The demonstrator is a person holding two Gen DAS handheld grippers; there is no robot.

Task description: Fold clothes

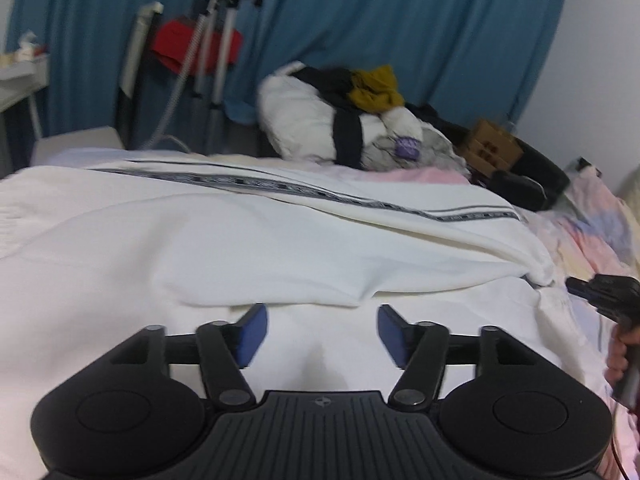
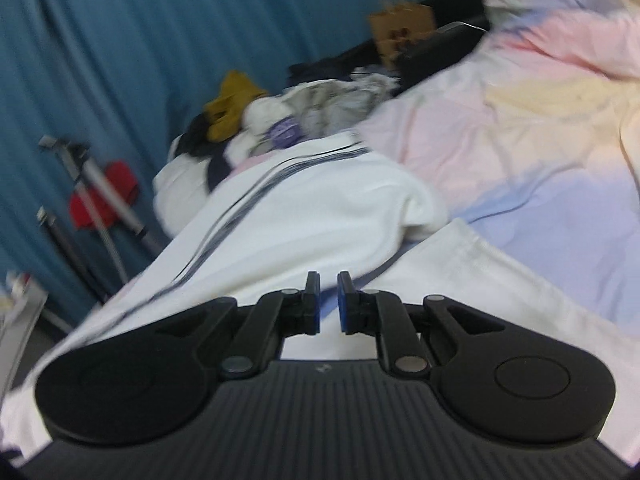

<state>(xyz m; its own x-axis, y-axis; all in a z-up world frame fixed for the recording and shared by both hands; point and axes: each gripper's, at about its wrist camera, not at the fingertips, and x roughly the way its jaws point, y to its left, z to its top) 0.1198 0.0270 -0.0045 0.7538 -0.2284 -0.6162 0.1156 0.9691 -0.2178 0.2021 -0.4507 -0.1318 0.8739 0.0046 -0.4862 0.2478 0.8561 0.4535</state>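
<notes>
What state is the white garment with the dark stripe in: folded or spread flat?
Partly folded: the white garment lies on the bed with one layer doubled over another, its folded edge showing just ahead of the open left gripper.

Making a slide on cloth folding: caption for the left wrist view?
Open left gripper poised over a white garment spread on the bed, unfolded clothes pile behind.

We see free room on the pastel bedsheet (image 2: 532, 168) right of the white garment (image 1: 248, 248); nothing lies on that stretch. The far edge is blocked by a heap of clothes (image 1: 340, 120), a brown paper bag (image 1: 490, 146) and a black case (image 1: 524, 188). Off the bed's far left corner, a garment steamer stand (image 1: 216, 60) crowds the blue curtain (image 1: 400, 20).
</notes>
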